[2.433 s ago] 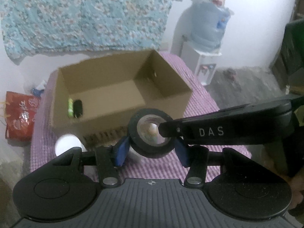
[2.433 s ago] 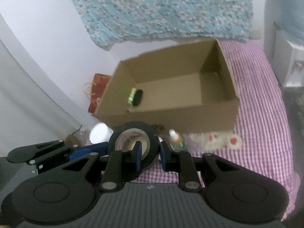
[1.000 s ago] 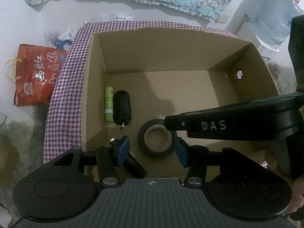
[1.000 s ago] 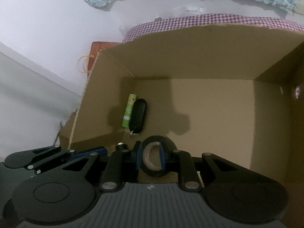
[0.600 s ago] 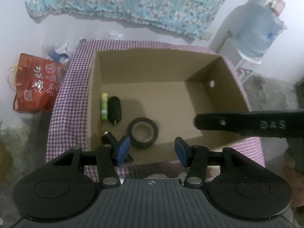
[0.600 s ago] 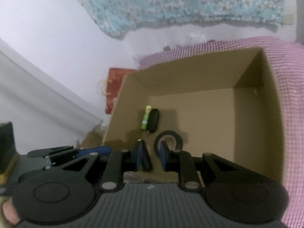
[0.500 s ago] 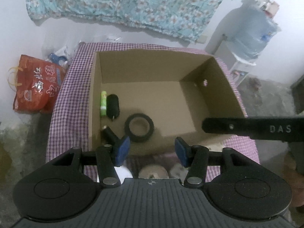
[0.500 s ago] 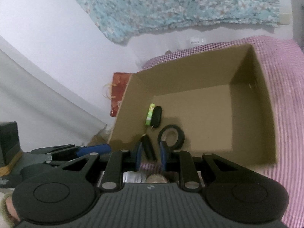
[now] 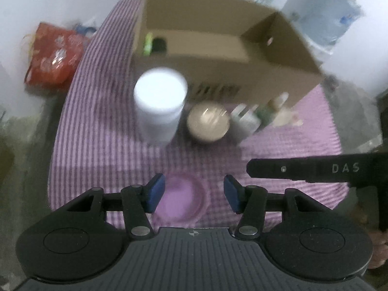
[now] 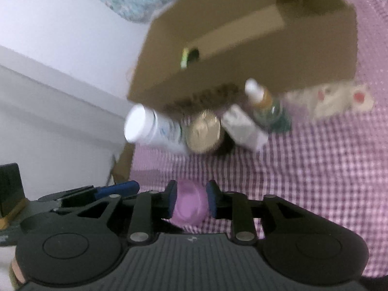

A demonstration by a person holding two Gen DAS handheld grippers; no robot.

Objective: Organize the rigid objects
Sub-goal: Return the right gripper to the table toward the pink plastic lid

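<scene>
A: Box contents?
B: The cardboard box (image 9: 218,72) front wall hides most; only a green tube (image 9: 147,41) top shows, smeared.
A: Bottle label?
B: White bottle (image 10: 155,128) print is unreadable.

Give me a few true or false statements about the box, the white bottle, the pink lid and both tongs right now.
1. The white bottle stands outside the cardboard box. True.
2. The box is empty. False: a green tube and a dark item lie inside.
3. The pink lid sits between the right tongs. True; they have just been opening.
4. The left tongs are clamped on the white bottle. False: they are open, over the pink lid.
</scene>
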